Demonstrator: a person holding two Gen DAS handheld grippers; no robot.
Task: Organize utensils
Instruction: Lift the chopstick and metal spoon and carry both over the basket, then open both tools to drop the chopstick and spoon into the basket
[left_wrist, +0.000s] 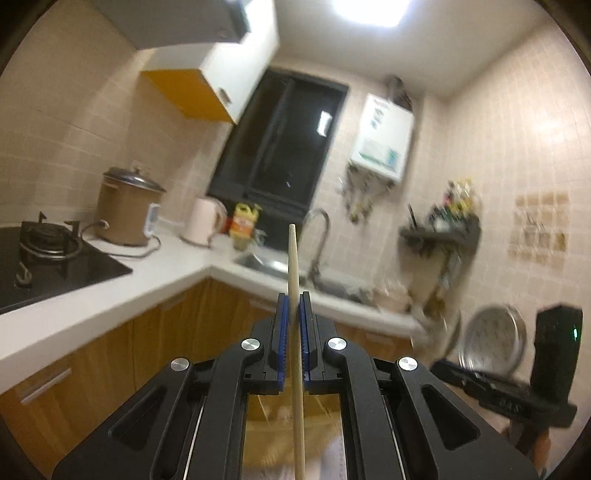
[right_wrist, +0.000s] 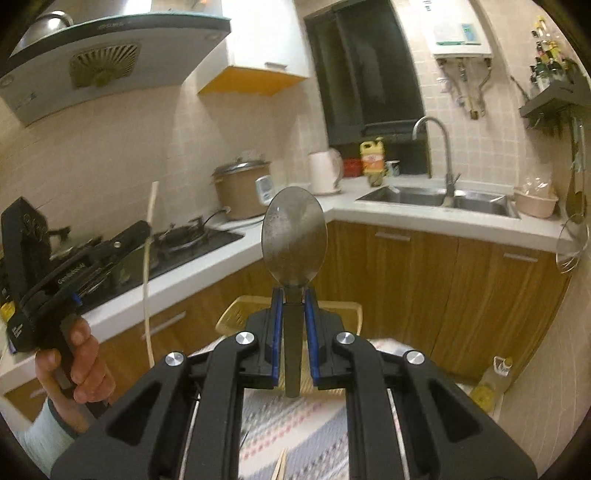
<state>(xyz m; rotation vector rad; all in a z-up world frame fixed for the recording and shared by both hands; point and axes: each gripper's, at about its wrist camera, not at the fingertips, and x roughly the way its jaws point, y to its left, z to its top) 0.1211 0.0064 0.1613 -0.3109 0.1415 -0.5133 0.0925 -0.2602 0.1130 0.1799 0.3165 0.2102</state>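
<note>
1. Kitchen setting: white counter wraps the corner over wooden cabinets.
2. Nearest, the left gripper is clamped on a wooden chopstick, which stands upright between its blue pads.
3. The right gripper pinches a metal spoon by the handle, bowl up.
4. Below lies a yellow basket on a patterned cloth.
5. Farther off are the stove, sink and window.
</note>
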